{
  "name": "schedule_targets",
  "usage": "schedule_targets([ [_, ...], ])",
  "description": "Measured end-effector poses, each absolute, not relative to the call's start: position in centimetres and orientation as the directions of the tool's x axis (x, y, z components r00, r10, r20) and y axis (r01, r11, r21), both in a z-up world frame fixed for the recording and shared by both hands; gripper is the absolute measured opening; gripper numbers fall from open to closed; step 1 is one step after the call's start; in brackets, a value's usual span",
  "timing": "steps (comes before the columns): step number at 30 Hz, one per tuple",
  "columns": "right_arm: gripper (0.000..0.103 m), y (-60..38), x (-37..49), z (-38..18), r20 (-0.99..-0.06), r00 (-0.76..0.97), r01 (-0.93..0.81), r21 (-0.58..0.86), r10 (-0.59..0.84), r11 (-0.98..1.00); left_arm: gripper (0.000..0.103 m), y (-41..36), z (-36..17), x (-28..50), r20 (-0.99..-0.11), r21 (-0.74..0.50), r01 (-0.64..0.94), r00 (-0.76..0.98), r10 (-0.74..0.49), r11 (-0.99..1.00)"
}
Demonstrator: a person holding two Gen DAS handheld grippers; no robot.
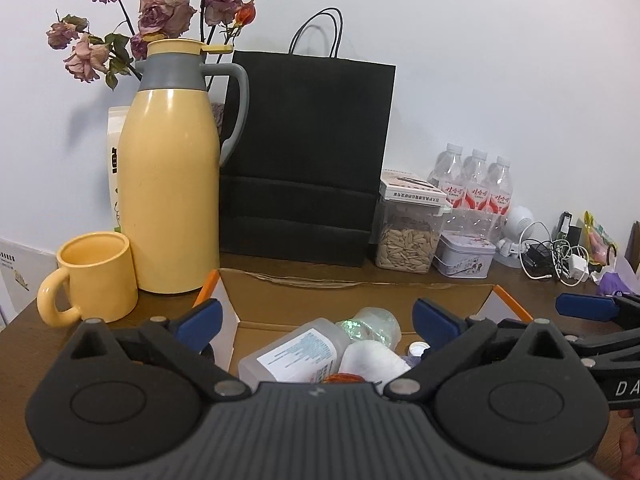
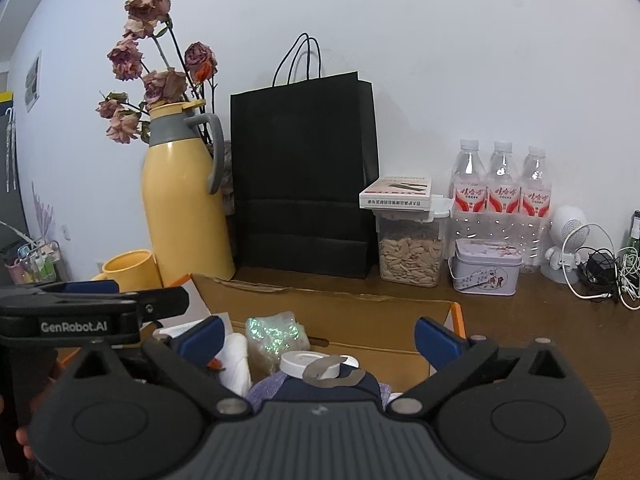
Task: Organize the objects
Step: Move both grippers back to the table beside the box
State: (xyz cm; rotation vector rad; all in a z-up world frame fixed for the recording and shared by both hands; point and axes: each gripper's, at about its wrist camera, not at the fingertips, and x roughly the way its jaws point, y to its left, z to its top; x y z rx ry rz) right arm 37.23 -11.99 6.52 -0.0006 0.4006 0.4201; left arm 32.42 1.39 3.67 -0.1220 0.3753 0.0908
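An open cardboard box (image 1: 352, 296) with orange flap edges stands on the brown table, right below both grippers. Inside it lie a clear labelled bottle (image 1: 296, 352), a glittery packet (image 1: 372, 326), a white roll (image 1: 374, 360), a white-capped jar (image 2: 298, 362) and purple cloth (image 2: 268, 388). My left gripper (image 1: 318, 318) hangs over the box's left half, open, with nothing between its blue pads. My right gripper (image 2: 319, 338) is open over the right half of the box (image 2: 340, 308), also holding nothing. The two grippers sit side by side, close together.
Behind the box stand a yellow thermos jug (image 1: 168, 184), a yellow mug (image 1: 94, 276), a black paper bag (image 1: 304, 160), a clear seed container (image 1: 408, 240), a small tin (image 1: 464, 258) and three water bottles (image 1: 476, 188). Tangled cables (image 1: 560, 256) lie at the right.
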Motion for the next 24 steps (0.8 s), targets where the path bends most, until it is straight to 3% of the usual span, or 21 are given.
schedule_targets([
  [24,0.103,-13.5,30.9,7.1,-0.332,0.864,-0.379,0.064,0.378,0.923,0.103,0.5,4.1,26.7,-0.334,-0.121,-0.071,0.942,0.026,0.99],
])
